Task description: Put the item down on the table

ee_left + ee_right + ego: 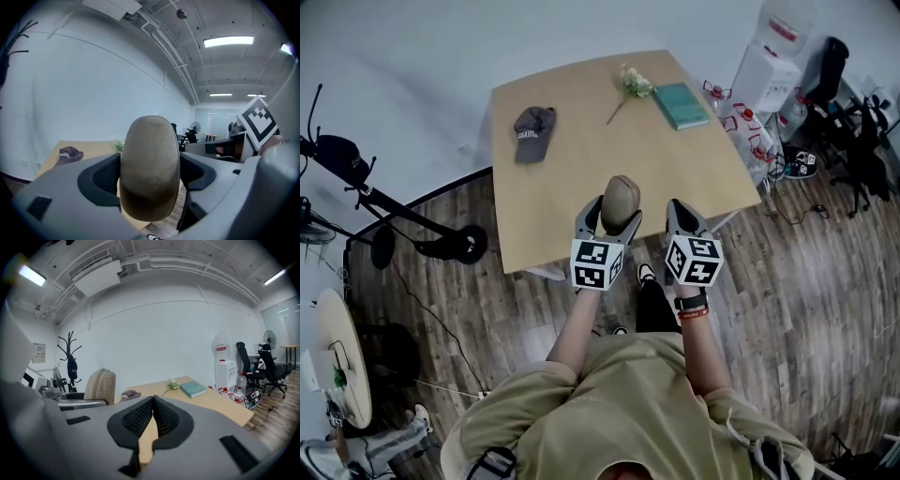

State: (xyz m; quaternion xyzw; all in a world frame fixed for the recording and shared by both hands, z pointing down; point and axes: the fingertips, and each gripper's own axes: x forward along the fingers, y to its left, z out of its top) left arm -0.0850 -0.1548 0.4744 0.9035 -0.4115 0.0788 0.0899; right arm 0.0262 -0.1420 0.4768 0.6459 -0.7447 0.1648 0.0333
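While left gripper (612, 214) grips item (150, 159), right fingers (137, 420) touch

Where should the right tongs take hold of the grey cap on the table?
Probably the raised crown of the cap, from straight above: it lies flat on the table, so the soft bulging fabric is the only part standing up to pinch. The right tongs are shut and empty, so they must open first; the left tongs hold the tan item.
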